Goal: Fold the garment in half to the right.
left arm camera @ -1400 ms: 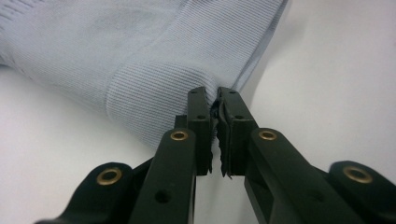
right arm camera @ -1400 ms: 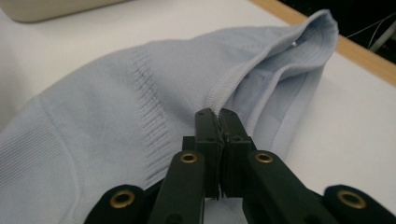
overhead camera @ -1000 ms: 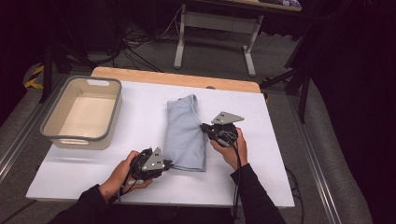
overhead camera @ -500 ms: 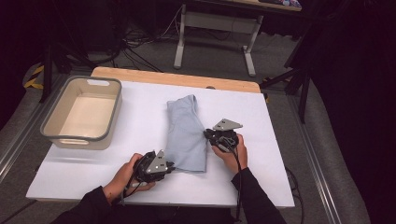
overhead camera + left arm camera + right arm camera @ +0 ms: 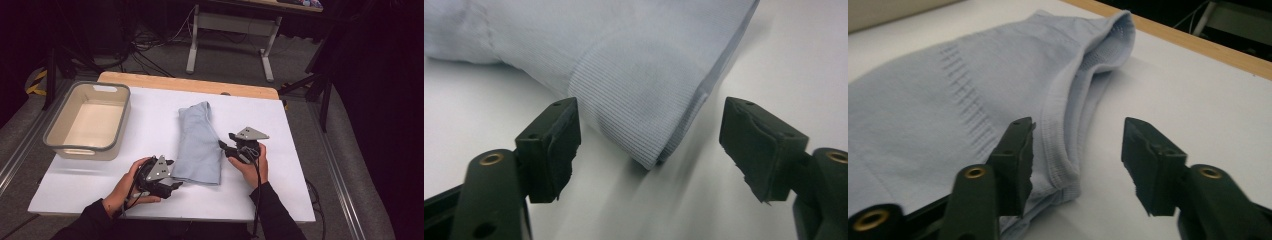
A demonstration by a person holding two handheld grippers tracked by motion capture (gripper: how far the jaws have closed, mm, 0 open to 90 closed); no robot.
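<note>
A: What's nearest the person?

B: The left gripper, held in the left hand at the near edge of the white table. Its jaws have just been opening and now stand wide apart. In the left gripper view a ribbed corner of the pale blue garment lies on the table between them, and neither pad presses on it.

A: And the other side?

B: The right gripper sits a little farther in, held by the right hand, at the garment's right edge. Its jaws have just been opening too. In the right gripper view they stand apart, the left-hand jaw just beside the folded hem, the other over bare table. No grip on the cloth there either.

A: Where does the garment lie overall?

B: Folded into a long strip near the middle of the table, running from the near side away from the person. The near end lies between the two grippers, and the far end narrows toward the wooden strip along the table's far edge.

A: Anything else on the table?

B: A beige tub with a grey rim at the far left, well apart from the garment. Beyond the table there are cables on the floor and a grey metal stand.
</note>
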